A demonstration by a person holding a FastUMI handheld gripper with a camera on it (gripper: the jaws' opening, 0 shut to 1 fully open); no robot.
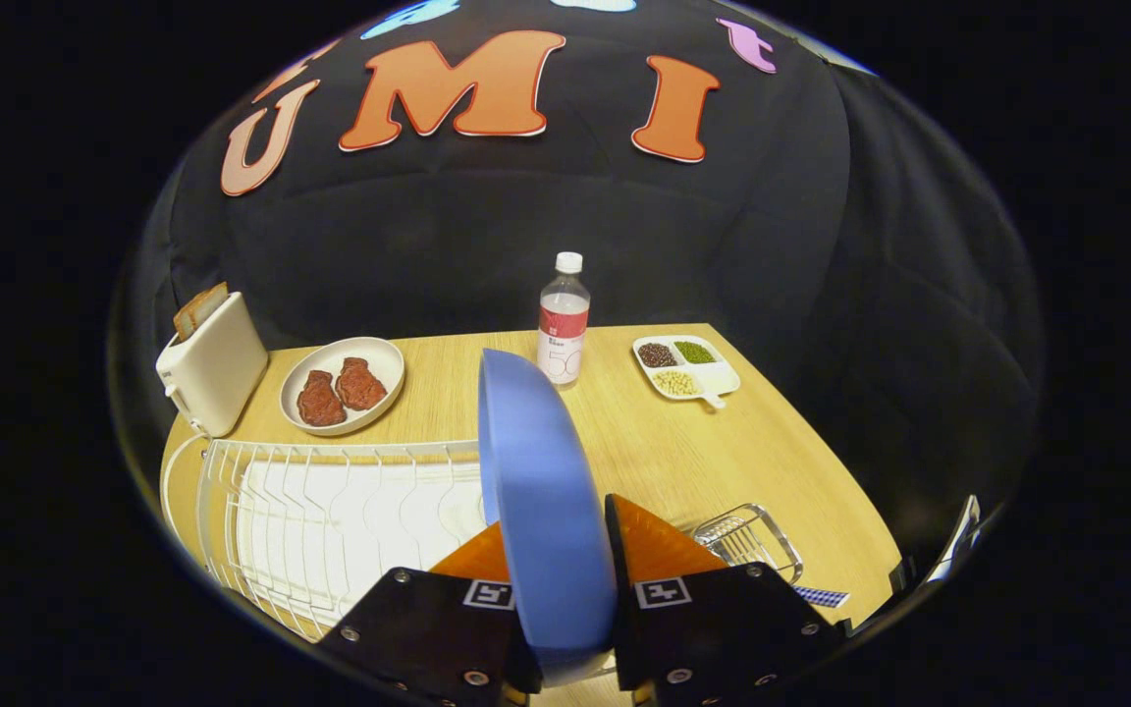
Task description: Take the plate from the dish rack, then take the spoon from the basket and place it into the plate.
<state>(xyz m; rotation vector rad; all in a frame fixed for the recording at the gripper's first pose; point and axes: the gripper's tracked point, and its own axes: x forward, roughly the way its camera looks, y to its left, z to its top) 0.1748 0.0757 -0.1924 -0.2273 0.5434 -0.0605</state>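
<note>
The plate is blue, round and smooth, and it stands on its edge between the two fingers of the claw. Both fingers press on it, one on each face, so the claw holds the plate firmly. The upper rim of the plate reaches far ahead of the fingers.

To the left of the claw, just beside the plate, lies one white wire dish rack on the wooden table. To the right of the fingers, close by, there is one small wire basket; what is inside I cannot tell.

Beyond the plate stands one clear bottle with a white cap. Ahead to the left there is one white dish with two pieces of red meat, and one white toaster. Ahead to the right lies one divided tray with three sorts of beans.
</note>
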